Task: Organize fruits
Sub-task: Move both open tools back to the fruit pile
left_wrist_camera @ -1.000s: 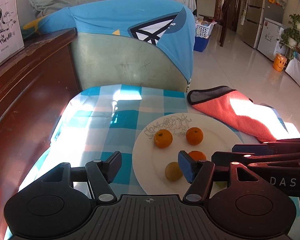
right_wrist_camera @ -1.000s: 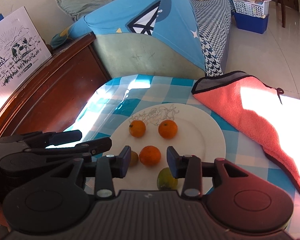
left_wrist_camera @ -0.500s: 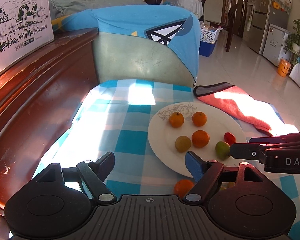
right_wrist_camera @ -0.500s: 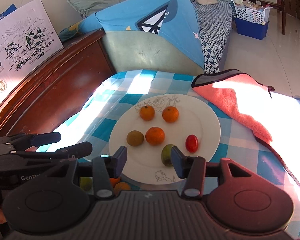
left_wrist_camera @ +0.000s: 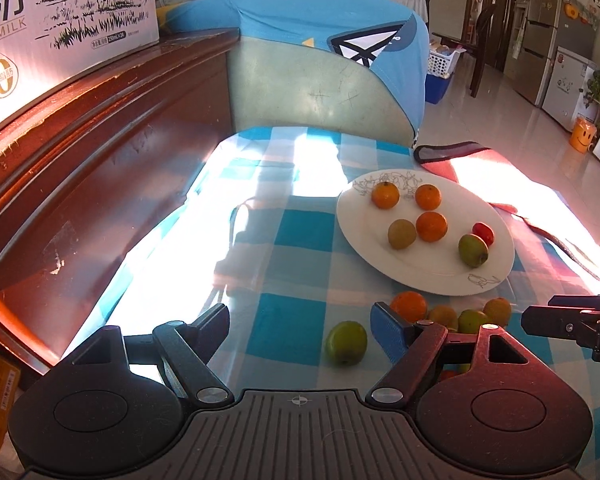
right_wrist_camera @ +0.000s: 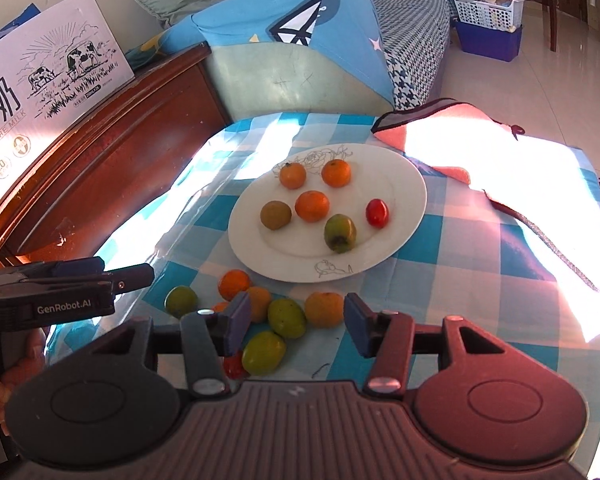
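The white plate (right_wrist_camera: 404, 184), set toward the far edge of the checked desk (right_wrist_camera: 452, 264), already carries six fruits: three oranges, a brownish fruit, a green fruit and a small red one. Judge the task roughly half complete, because a loose cluster of fruit (right_wrist_camera: 272, 312) remains on the desk near its front edge, just in front of the plate. Your left tool (left_wrist_camera: 300, 330) and right tool (right_wrist_camera: 292, 322) both stand wide apart and hold nothing, the right tool poised over the cluster.
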